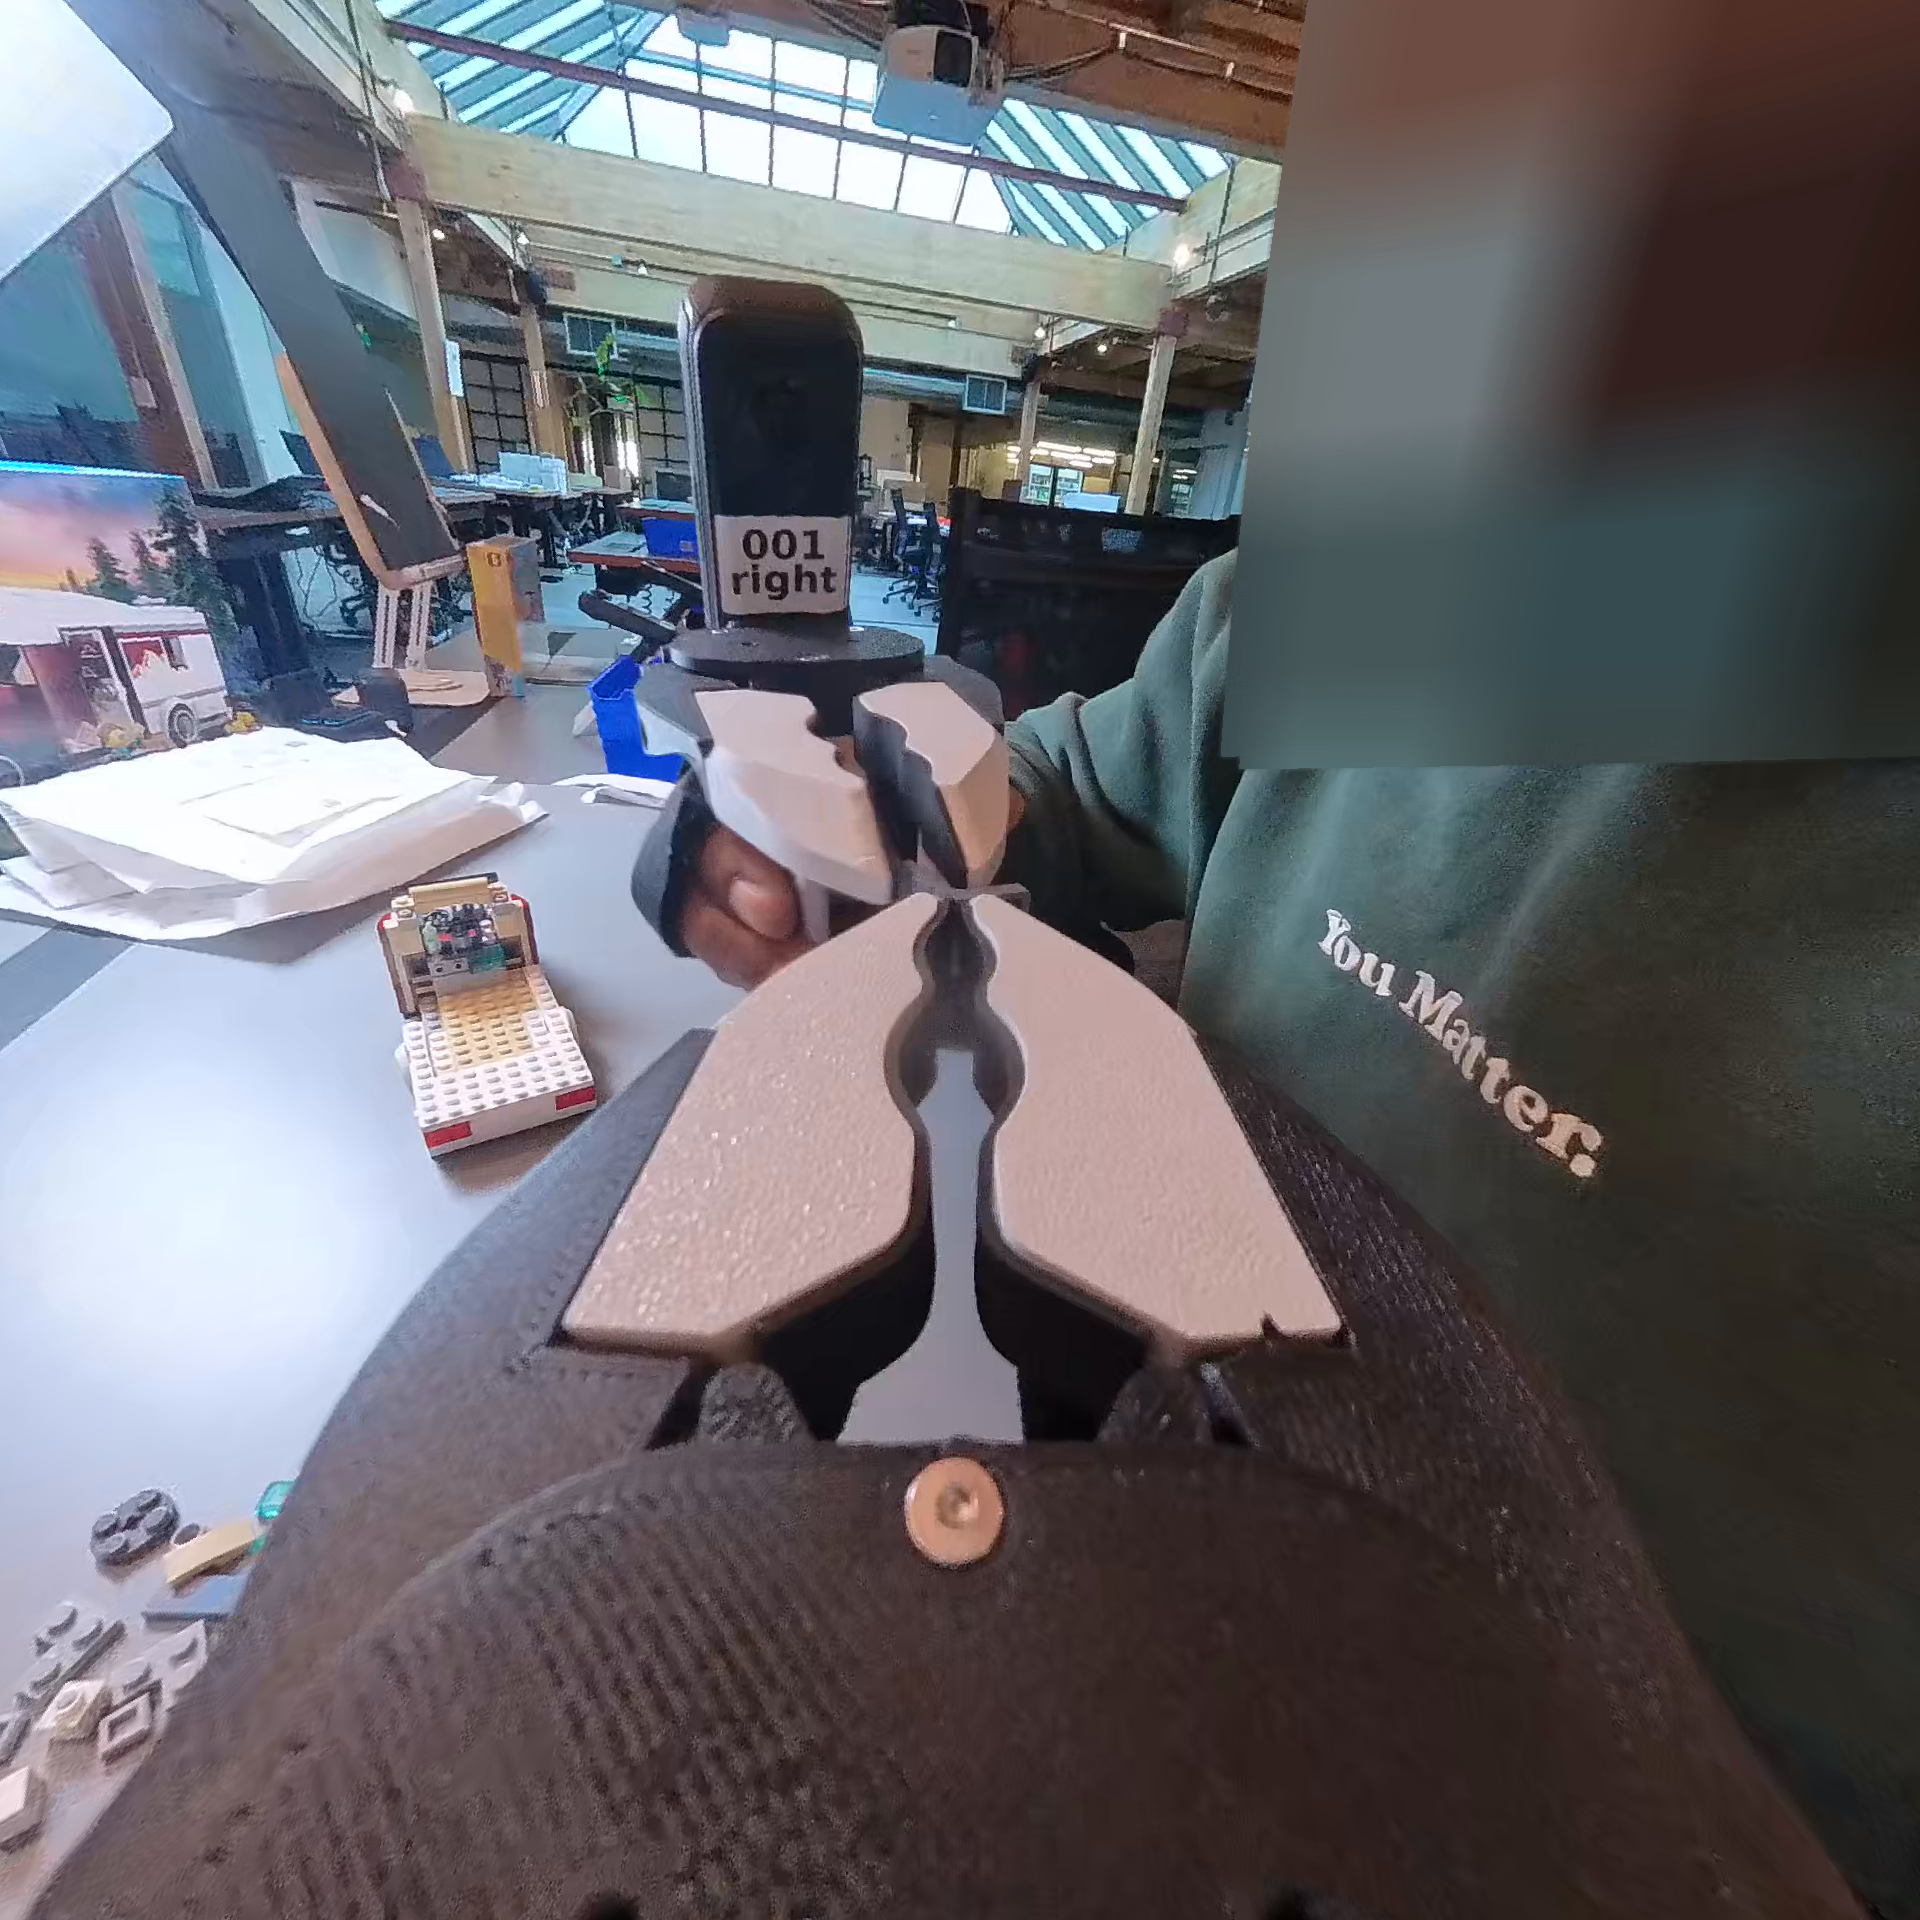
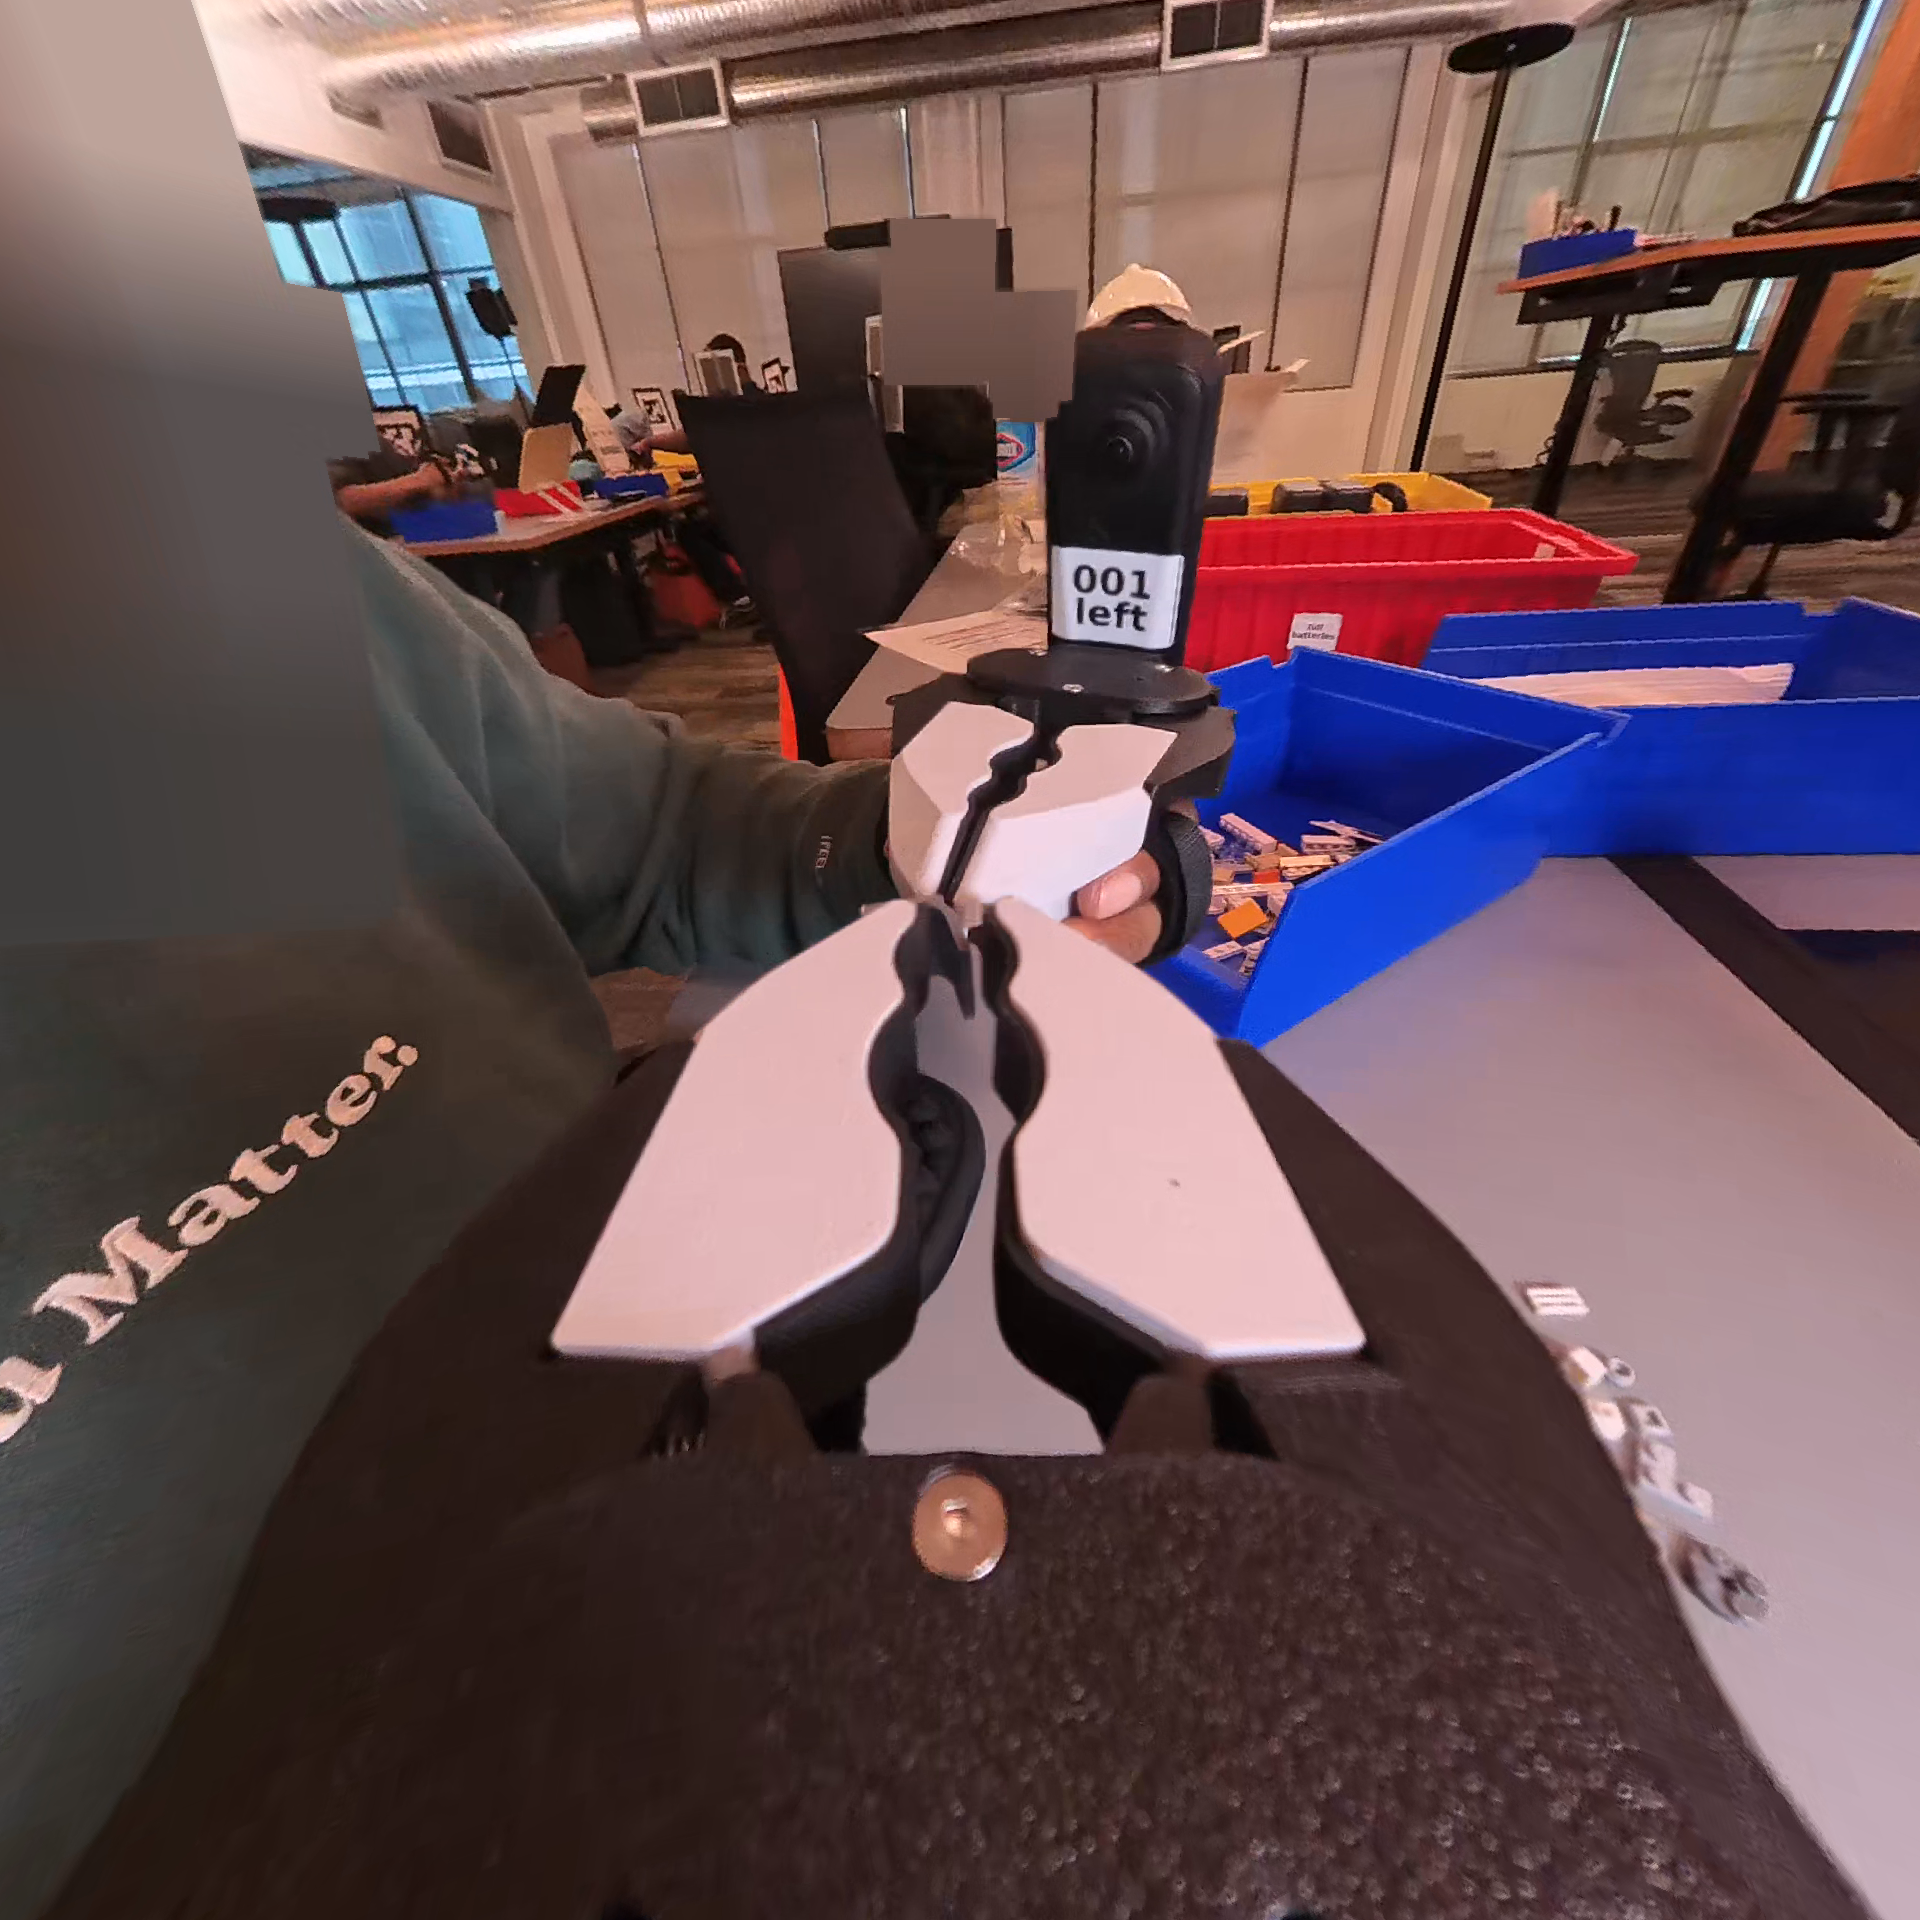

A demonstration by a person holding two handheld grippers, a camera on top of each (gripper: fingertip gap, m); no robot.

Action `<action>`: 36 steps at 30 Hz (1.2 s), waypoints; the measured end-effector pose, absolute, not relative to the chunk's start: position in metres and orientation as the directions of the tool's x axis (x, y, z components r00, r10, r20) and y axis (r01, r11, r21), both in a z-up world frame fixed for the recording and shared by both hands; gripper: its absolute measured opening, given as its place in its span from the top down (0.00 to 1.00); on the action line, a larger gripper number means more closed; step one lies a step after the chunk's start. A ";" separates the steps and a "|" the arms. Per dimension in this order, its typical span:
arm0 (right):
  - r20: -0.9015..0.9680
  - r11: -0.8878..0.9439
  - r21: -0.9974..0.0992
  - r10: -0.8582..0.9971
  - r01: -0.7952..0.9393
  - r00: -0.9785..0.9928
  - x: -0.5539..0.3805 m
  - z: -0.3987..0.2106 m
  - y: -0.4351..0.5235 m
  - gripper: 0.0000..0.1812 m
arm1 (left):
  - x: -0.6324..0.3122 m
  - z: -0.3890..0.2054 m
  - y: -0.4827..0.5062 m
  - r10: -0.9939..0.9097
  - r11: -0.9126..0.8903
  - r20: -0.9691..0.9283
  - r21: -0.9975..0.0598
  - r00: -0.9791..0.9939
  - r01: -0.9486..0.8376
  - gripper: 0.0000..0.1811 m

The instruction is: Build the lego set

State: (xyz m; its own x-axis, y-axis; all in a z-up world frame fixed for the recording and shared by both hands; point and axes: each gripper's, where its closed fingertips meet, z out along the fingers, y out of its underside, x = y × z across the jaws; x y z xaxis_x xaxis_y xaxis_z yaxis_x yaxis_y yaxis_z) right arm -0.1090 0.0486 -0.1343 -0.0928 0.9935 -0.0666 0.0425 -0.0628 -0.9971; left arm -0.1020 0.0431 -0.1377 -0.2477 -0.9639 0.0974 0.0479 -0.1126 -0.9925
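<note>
Partly built lego model [image 1: 488,1023]: white studded base w/ red corner marks, tan plate on top, red-brown cab section at the far end. It stands upright on the grey table [image 1: 208,1195], left of both grippers and touched by neither.

Loose pieces [image 1: 135,1548] (dark round, tan, teal, grey) lie scattered on the table at lower left of the left wrist view. More small pale pieces [image 2: 1642,1455] lie at the right edge of the right wrist view.

Left gripper [image 1: 951,906]: held above the table, fingers drawn in to a thin seam, tips meeting. Whether anything tiny is pinched there cannot be told.

Right gripper [image 2: 958,914]: faces the left one tip to tip, fingers set a little apart at the ends. A small grey shape sits betw. them, but it cannot be told whether it is a piece or the other gripper's tip, so its grasp cannot be told.

A gloved hand [image 1: 727,904] wraps the right gripper's handle. The person wears a green sweatshirt [image 1: 1558,1299].

Surroundings: a stack of white papers [image 1: 239,821] lies beyond the model, w/ the set's box [image 1: 94,623] behind it. A blue bin [image 2: 1382,862] holding mixed bricks stands on the table's far side, w/ a red bin [image 2: 1403,592] behind it.
</note>
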 end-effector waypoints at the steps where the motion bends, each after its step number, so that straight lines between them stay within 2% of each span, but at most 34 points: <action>1: -0.063 -0.059 -0.997 0.993 0.047 -0.096 -0.108 -0.136 0.047 0.98 | -0.102 -0.138 0.042 -0.962 -0.117 0.100 -0.992 -0.254 0.053 1.00; 8: -0.068 -0.058 -0.992 0.994 0.116 -0.081 -0.102 -0.148 0.048 0.99 | -0.098 -0.149 0.045 -0.965 -0.126 0.117 -0.992 -0.234 0.024 1.00; 13: -0.053 -0.076 -0.948 0.995 0.308 0.083 -0.078 -0.170 0.087 0.99 | -0.101 -0.171 0.075 -0.983 -0.175 0.177 -0.984 -0.049 -0.035 0.91; 16: 0.024 -0.128 -0.848 0.960 0.514 0.279 -0.035 -0.192 0.147 0.99 | -0.111 -0.194 0.096 -0.977 -0.183 0.170 -0.977 0.128 -0.106 0.91; 19: 0.125 -0.234 -0.667 0.901 0.708 0.416 0.020 -0.220 0.212 0.99 | -0.119 -0.221 0.101 -0.965 -0.173 0.126 -0.965 0.230 -0.195 0.91; 26: 0.215 -0.399 -0.354 0.846 0.846 0.488 0.093 -0.277 0.325 0.99 | -0.122 -0.264 0.094 -0.962 -0.112 0.006 -0.921 0.273 -0.372 0.91; 30: 0.223 -0.435 -0.267 0.840 0.860 0.494 0.111 -0.306 0.367 0.99 | -0.123 -0.272 0.092 -0.960 -0.076 -0.048 -0.902 0.275 -0.424 0.91; 36: 0.127 -0.471 -0.279 0.846 0.837 0.518 0.114 -0.326 0.387 0.98 | -0.128 -0.266 0.097 -0.952 -0.056 -0.078 -0.907 0.297 -0.417 0.90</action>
